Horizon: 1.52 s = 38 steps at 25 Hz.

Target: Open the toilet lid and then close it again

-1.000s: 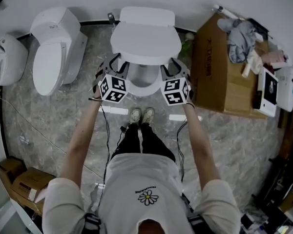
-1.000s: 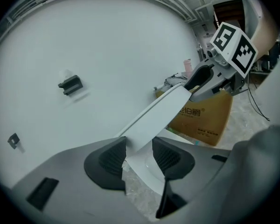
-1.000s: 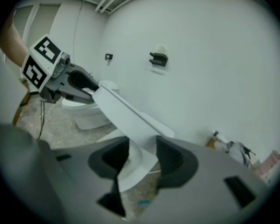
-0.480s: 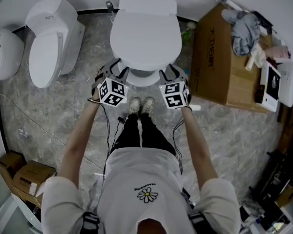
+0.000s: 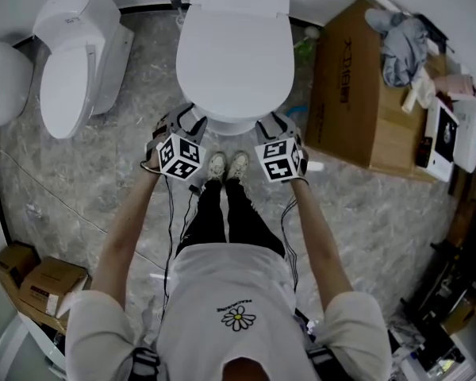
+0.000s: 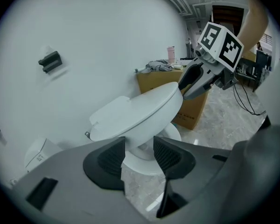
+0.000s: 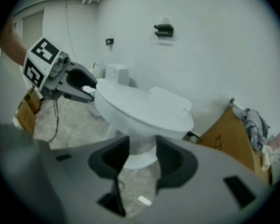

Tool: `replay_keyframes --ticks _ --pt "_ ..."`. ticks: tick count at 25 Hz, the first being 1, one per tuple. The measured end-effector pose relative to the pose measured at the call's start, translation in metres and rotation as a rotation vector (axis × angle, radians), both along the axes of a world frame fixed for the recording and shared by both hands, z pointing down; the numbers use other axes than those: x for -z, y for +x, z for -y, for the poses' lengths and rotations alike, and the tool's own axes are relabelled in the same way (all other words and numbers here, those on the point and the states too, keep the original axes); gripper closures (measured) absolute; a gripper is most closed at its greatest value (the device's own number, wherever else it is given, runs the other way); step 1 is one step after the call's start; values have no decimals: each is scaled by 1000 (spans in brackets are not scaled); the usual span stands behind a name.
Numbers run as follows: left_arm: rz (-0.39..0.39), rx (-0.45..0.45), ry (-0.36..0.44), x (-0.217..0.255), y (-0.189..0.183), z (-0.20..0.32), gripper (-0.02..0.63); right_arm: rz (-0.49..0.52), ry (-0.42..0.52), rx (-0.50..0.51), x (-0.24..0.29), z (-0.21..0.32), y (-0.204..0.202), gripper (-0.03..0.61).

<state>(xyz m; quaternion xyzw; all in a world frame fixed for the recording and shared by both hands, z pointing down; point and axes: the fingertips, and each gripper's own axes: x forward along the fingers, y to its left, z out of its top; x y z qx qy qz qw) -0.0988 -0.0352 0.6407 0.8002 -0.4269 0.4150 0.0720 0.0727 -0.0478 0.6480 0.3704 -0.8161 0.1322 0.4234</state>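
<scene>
Toilet lid (image 5: 236,54): white, oval, smooth plastic; lies flat and shut on its bowl, hinge edge toward the wall, free front edge toward the person.
Toilet bowl (image 5: 234,124): white glazed ceramic; only the front lip shows under the lid.
Left gripper (image 5: 189,119): grey two-jaw tool with marker cube; low at the bowl's front left, just beside the lip; jaws apart, nothing between the pads, bowl seen beyond them.
Right gripper (image 5: 271,125): matching tool at the bowl's front right; jaws likewise apart and empty.
Reason for placing: judged, the pair flanks the free front edge because that is where a hinged lid lifts most easily, and gaping jaws can slip around the rim.
Task stage: lid is down; which half of the task this belongs to cannot be told.
Floor (image 5: 143,94): grey marbled tile.
Neighbours: second white toilet (image 5: 71,62), lid down, well left; brown cardboard box (image 5: 357,86) close right, grey cloth (image 5: 397,42) heaped on top.
</scene>
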Motion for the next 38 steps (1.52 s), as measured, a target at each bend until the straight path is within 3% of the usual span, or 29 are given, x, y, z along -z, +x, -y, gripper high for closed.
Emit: replay_keyframes --ticks 28,38 --pt "-47 83 -156 -124 3 -50 410 34 -182 -56 -121 -48 1 387" --pt "-40 100 -162 -193 2 -58 408 33 -187 -43 -190 -53 3 413"
